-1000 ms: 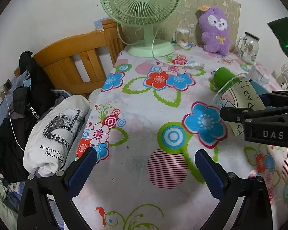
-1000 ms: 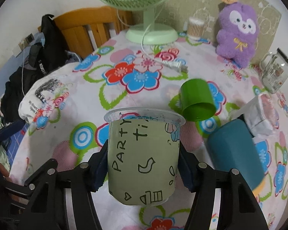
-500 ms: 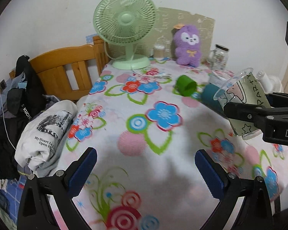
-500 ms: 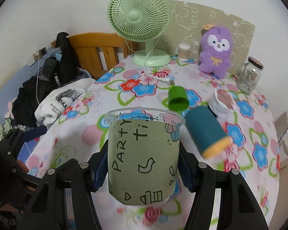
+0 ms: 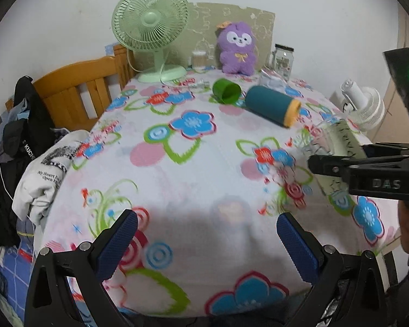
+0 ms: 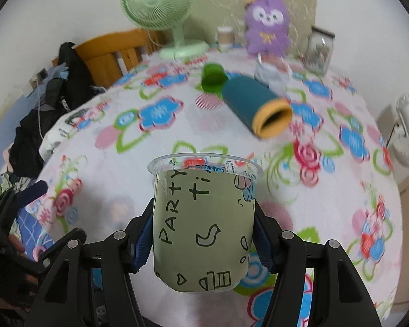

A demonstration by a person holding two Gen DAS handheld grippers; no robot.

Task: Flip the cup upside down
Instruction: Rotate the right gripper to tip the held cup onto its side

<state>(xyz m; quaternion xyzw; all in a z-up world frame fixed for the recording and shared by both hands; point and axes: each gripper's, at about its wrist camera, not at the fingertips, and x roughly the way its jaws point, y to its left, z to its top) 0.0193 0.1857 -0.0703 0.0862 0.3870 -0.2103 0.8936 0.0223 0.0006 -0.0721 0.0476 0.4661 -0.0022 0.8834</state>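
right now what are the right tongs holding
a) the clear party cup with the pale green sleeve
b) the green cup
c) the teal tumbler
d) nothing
a: the right tongs are shut on the party cup, blue pads pressed against both of its sides, while the green cup and teal tumbler lie on their sides on the table farther back.

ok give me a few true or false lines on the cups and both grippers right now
1. The right gripper is clamped on the PARTY plastic cup. True.
2. The left gripper holds the small green cup. False: it is open and empty; that cup lies on the floral tablecloth.
3. The teal cup stands upright. False: it lies on its side.
4. The held cup's rim is up. True.
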